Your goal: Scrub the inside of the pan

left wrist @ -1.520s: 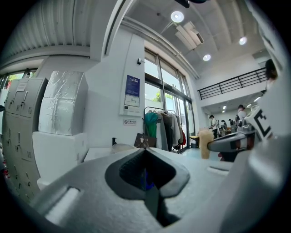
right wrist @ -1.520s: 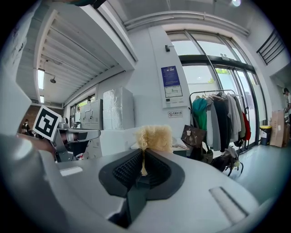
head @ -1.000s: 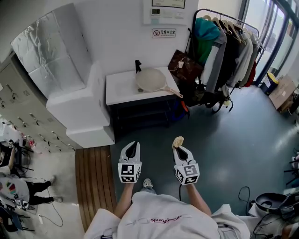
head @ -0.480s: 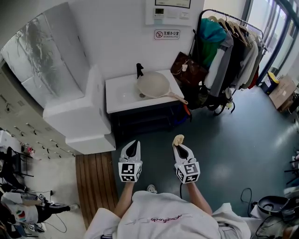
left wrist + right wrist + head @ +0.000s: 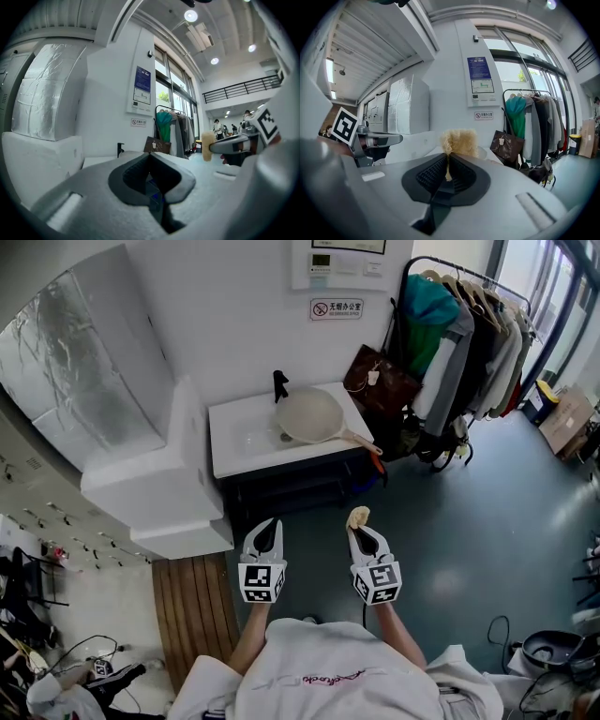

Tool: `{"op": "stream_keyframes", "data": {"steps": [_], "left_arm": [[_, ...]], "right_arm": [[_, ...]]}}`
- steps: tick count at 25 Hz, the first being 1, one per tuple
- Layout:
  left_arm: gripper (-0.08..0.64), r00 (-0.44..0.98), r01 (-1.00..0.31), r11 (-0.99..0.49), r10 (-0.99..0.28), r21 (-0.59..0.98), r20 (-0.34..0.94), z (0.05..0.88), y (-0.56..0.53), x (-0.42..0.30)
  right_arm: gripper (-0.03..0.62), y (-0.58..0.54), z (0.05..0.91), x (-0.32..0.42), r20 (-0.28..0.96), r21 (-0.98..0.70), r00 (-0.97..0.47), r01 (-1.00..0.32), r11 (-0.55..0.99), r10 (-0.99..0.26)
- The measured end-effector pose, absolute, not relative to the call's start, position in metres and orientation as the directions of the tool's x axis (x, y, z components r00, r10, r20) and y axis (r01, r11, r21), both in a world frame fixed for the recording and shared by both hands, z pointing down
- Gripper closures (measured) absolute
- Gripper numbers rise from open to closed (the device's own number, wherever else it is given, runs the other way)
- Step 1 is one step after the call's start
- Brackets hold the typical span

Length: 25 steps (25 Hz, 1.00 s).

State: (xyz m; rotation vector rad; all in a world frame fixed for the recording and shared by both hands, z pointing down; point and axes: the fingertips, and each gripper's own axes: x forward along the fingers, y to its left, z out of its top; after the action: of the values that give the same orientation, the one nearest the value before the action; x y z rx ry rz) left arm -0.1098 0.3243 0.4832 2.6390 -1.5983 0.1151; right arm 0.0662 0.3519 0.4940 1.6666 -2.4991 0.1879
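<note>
The pan (image 5: 309, 414), round and pale beige, lies far off on the white sink counter (image 5: 239, 442), open side up, its long handle pointing right and near. The scrub pad (image 5: 358, 517), pale yellow and fibrous, stands upright, pinched between the jaws of the right gripper (image 5: 362, 533), well apart from the pan.

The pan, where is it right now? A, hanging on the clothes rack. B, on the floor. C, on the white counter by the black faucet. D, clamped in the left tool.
C: the pan lies on the white counter beside the black faucet, far from the right tool holding the scrubber.
</note>
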Motion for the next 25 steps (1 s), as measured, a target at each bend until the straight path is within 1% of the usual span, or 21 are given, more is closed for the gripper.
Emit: {"op": "stream_keyframes", "data": {"steps": [17, 25], "left_arm": [[0.56, 0.498, -0.866, -0.5, -0.859, 0.011, 0.122, 0.499, 0.297, -0.095], [0.56, 0.495, -0.865, -0.501, -0.859, -0.017, 0.133, 0.499, 0.268, -0.087]], "right_arm": [[0.568, 0.336, 0.513, 0.081, 0.202, -0.054, -0.339, -0.941, 0.335, -0.919], [0.568, 0.299, 0.516, 0.093, 0.194, -0.07, -0.332, -0.943, 0.324, -0.923]]}}
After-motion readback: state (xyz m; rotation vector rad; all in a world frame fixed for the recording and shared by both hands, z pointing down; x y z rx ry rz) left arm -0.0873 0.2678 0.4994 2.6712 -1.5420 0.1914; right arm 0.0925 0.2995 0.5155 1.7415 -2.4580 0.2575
